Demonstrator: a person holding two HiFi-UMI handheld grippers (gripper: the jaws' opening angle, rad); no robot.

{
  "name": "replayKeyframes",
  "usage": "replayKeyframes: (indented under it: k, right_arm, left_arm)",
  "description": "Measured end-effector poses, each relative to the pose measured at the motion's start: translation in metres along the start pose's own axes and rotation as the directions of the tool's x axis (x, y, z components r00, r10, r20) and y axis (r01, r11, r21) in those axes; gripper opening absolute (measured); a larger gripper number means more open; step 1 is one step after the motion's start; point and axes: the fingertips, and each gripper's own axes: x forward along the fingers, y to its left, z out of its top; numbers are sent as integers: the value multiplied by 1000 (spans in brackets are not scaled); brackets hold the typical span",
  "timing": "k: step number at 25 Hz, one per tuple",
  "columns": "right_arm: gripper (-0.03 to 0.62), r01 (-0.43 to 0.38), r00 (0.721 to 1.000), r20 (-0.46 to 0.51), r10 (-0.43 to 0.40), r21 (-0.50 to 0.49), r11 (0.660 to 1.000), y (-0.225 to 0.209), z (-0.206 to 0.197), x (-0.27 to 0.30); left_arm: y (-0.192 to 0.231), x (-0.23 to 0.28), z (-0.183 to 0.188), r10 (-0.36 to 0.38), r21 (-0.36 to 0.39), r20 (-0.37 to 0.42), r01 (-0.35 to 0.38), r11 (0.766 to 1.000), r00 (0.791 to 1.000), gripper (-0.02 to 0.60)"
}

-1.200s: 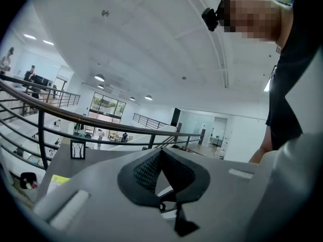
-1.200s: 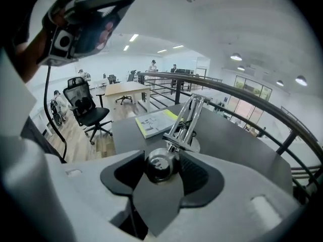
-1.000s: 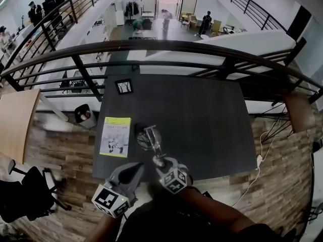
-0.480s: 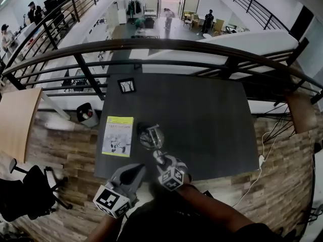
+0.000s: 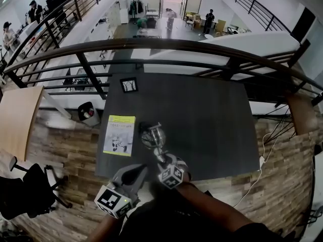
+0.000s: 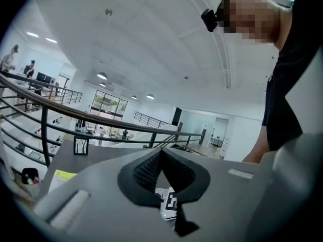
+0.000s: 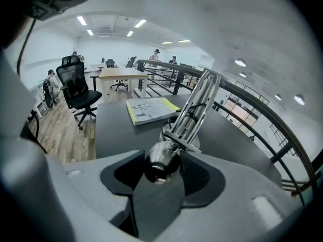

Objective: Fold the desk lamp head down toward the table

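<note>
A silver desk lamp stands near the front of the dark table (image 5: 212, 125), its round base (image 5: 150, 136) by the book. The jointed arm (image 5: 156, 144) slants toward me and ends in the small metal head (image 5: 162, 160). My right gripper (image 5: 166, 163) is shut on that head; in the right gripper view the head (image 7: 160, 164) sits clamped between the jaws, with the arm (image 7: 198, 104) rising beyond. My left gripper (image 5: 137, 171) hovers over the table's front edge, left of the lamp, shut and holding nothing. Its jaws (image 6: 160, 155) meet at the tip.
A yellow-edged book (image 5: 119, 135) lies left of the lamp, and a small picture frame (image 5: 129, 84) stands at the far left edge. A curved railing (image 5: 176, 47) runs behind the table. An office chair (image 5: 25, 190) is at the left, a cable (image 5: 260, 160) at the right.
The right gripper, with the lamp head in it, has shifted slightly left and toward the table. The left gripper has barely moved.
</note>
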Motion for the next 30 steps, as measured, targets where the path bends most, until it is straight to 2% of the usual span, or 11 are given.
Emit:
replayKeyframes:
  k: [5,11,13,15,17,23,26,30]
  right_arm:
    - [216,22,1000,7,-22,12,1000,-2,3,-8]
    - [207,4,996,92,-10,61,998,-8,29,-46]
    - [164,-9,992,128,-1,81,997,-11,43,-65]
    - [79,-15,984,177,-3,100,995,-16,60,-86]
    - [8,-29,970,243,0,113,993,-22,80,-109]
    - [3,-159,876,478,63,164,973,-24,136,-180]
    - [3,-185,852,520,62,188,965,-30,139,-206]
    - [3,-223,822,562,90,172,959,-29,152,-230]
  left_arm:
    - [-5,-3,4,-1,10,12,1,1000,1000,2]
    - [-17,-3,8,-25,24,31,24,999,999,2]
    - [-21,-3,12,-31,32,39,30,999,999,2]
    - [-24,-4,16,-36,42,52,34,999,998,2]
    - [-27,-3,18,-44,54,70,40,998,997,2]
    - [-41,-1,20,-74,71,93,68,995,993,2]
    - [-50,0,27,-71,70,103,64,996,992,2]
    - [-58,-3,34,-68,90,127,57,994,990,2]
